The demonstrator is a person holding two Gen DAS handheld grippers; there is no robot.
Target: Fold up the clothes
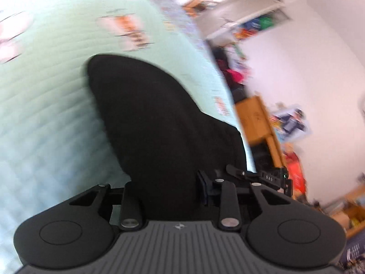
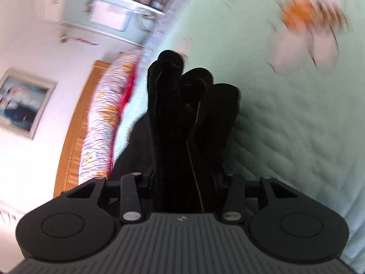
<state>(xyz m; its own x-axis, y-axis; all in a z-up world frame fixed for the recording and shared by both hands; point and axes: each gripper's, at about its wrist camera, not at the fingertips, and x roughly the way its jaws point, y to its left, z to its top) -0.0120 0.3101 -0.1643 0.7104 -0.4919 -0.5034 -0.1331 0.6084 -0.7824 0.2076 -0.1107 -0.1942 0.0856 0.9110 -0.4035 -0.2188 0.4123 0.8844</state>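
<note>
A black garment [image 1: 148,118] hangs from my left gripper [image 1: 164,182], which is shut on it. The cloth spreads forward in a broad flap above the mint quilted bedspread [image 1: 45,105]. It hides the left finger; only the right finger pad [image 1: 203,187] shows. In the right wrist view the same black garment [image 2: 187,105] is bunched into several upright folds, and my right gripper [image 2: 186,178] is shut on it. Part of the other gripper [image 1: 269,178] shows at the cloth's right edge, close to my left one. Both views are motion-blurred.
The bedspread [image 2: 285,125] has orange and pink flower prints. A patterned rolled quilt [image 2: 102,118] lies along a wooden headboard [image 2: 73,132]. A framed picture [image 2: 22,102] hangs on the white wall. Wooden furniture [image 1: 257,118] and cluttered shelves [image 1: 255,22] stand past the bed's edge.
</note>
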